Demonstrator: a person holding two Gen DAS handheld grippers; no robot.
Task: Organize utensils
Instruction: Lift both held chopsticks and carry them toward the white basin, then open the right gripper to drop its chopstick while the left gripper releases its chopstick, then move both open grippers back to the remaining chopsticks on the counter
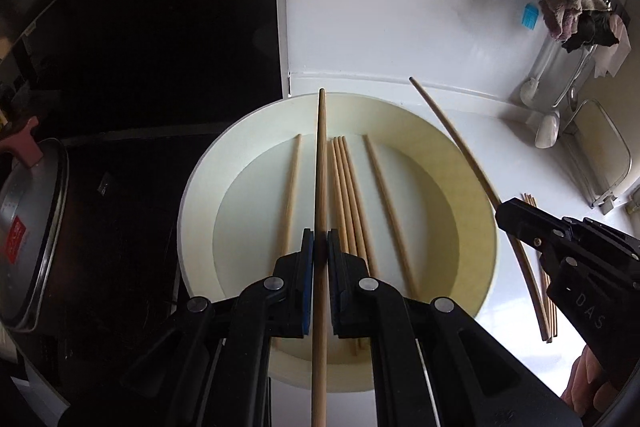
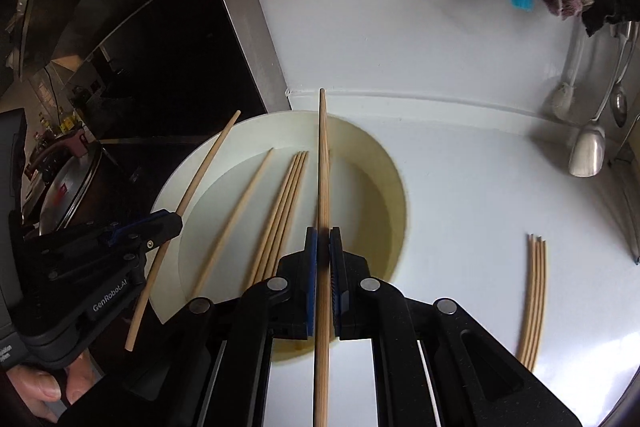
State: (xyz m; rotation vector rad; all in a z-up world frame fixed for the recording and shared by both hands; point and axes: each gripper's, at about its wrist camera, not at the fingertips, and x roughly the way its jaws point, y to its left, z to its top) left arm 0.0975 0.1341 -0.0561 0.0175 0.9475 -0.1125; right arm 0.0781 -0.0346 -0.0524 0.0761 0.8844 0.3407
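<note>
Left tongs and right tongs each clamp one chopstick above the white bowl of chopsticks on the bench

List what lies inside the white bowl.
Loose wooden chopsticks lie flat in the white bowl. The left gripper and its held chopstick hide part of the bowl's floor.

My left gripper hides the near ends of the chopsticks in the bowl. Held chopstick runs off bottom edge. Pot cut off at left.
</note>
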